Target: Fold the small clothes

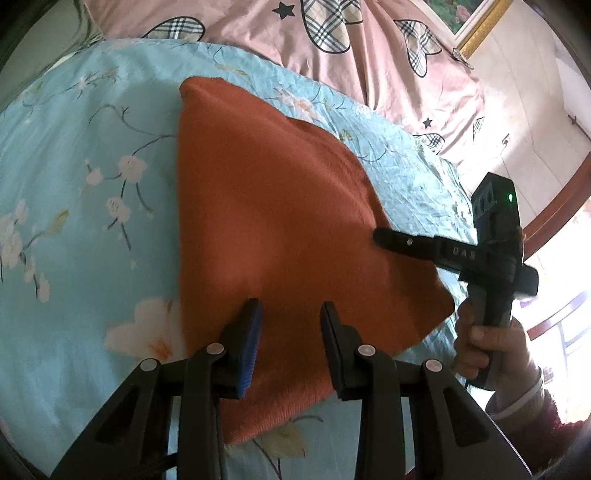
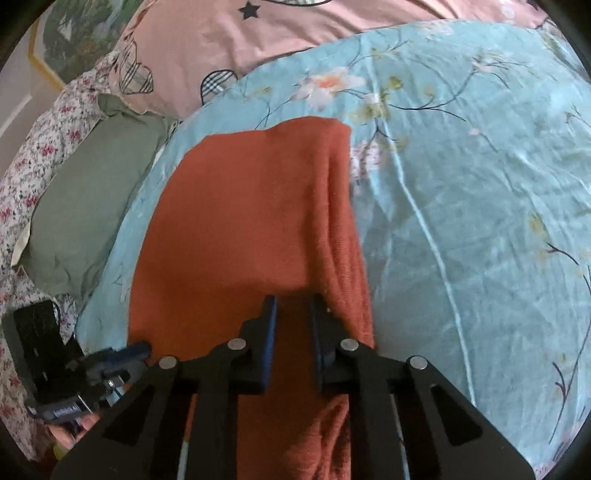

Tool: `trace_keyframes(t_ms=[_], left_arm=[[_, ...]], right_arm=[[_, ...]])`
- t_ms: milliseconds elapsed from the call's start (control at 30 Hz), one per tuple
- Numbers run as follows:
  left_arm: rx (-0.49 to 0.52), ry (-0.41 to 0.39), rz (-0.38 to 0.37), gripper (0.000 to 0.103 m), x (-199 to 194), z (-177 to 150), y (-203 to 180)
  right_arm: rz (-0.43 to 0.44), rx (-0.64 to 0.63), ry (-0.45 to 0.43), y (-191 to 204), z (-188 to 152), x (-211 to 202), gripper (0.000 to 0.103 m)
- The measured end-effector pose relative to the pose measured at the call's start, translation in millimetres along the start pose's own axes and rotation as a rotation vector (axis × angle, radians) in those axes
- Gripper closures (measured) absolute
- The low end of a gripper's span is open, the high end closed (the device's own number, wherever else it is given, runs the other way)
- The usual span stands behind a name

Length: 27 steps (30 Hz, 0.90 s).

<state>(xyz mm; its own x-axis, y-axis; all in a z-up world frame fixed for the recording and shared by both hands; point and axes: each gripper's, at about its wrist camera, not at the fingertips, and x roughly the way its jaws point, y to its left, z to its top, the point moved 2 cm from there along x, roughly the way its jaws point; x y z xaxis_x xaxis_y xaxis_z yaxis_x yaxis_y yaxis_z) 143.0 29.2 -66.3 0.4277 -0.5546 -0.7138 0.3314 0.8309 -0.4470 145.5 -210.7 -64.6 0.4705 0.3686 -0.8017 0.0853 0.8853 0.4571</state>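
I am hovering the left tool (image 1: 290,314) and right tool (image 2: 293,308), jaws apart, over the orange garment (image 1: 273,206) lying folded on the bed (image 1: 74,221), probably choosing the next fold.

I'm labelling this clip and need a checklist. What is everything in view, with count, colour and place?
garment: one, rust orange, folded, lying on the sheet.
sheet: one, light blue with flowers, covering the bed.
quilt: one, pink with plaid hearts and stars, beyond the sheet.
pillow: one, green, beside the sheet in the right wrist view.
floral cloth: one, white with small red flowers, by the pillow.
picture frame: one, gold edged, on the far wall.
left gripper: black with blue pads, fingers apart above the garment's near part.
right gripper: black, fingers apart over the garment's edge; whether they touch it I cannot tell.
right hand: one, holding the right gripper's handle.
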Motion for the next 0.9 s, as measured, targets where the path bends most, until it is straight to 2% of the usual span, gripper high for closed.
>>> trace_keyframes(t_ms=[133, 200, 267, 333, 400, 500, 633, 733, 900], left_arm=[[0.006, 0.009, 0.03, 0.07, -4, -14, -2], [0.004, 0.008, 0.049, 0.07, -8, -19, -4], [0.001, 0.005, 0.055, 0.066, -13, -24, -7], [0.007, 0.003, 0.065, 0.065, -17, -30, -10], [0.01, 0.003, 0.08, 0.065, -18, -35, -10], [0.0, 0.012, 0.088, 0.066, -17, -41, -9], [-0.009, 0.008, 0.093, 0.066, -20, -43, -8], [-0.006, 0.006, 0.099, 0.066, -23, -45, -8], [-0.009, 0.005, 0.129, 0.064, -37, -48, -7]], right_arm=[[-0.016, -0.009, -0.015, 7, -9, -15, 0.083], [0.003, -0.019, -0.038, 18, -18, -31, 0.082], [0.024, -0.049, -0.057, 29, -29, -42, 0.075], [-0.028, -0.086, -0.045, 30, -43, -42, 0.071], [-0.083, -0.091, -0.004, 20, -56, -29, 0.072], [-0.038, -0.055, -0.027, 10, -61, -30, 0.073], [-0.057, -0.064, -0.026, 13, -60, -29, 0.072], [-0.037, -0.04, -0.035, 12, -60, -31, 0.072], [-0.052, -0.04, -0.052, 19, -65, -48, 0.071]])
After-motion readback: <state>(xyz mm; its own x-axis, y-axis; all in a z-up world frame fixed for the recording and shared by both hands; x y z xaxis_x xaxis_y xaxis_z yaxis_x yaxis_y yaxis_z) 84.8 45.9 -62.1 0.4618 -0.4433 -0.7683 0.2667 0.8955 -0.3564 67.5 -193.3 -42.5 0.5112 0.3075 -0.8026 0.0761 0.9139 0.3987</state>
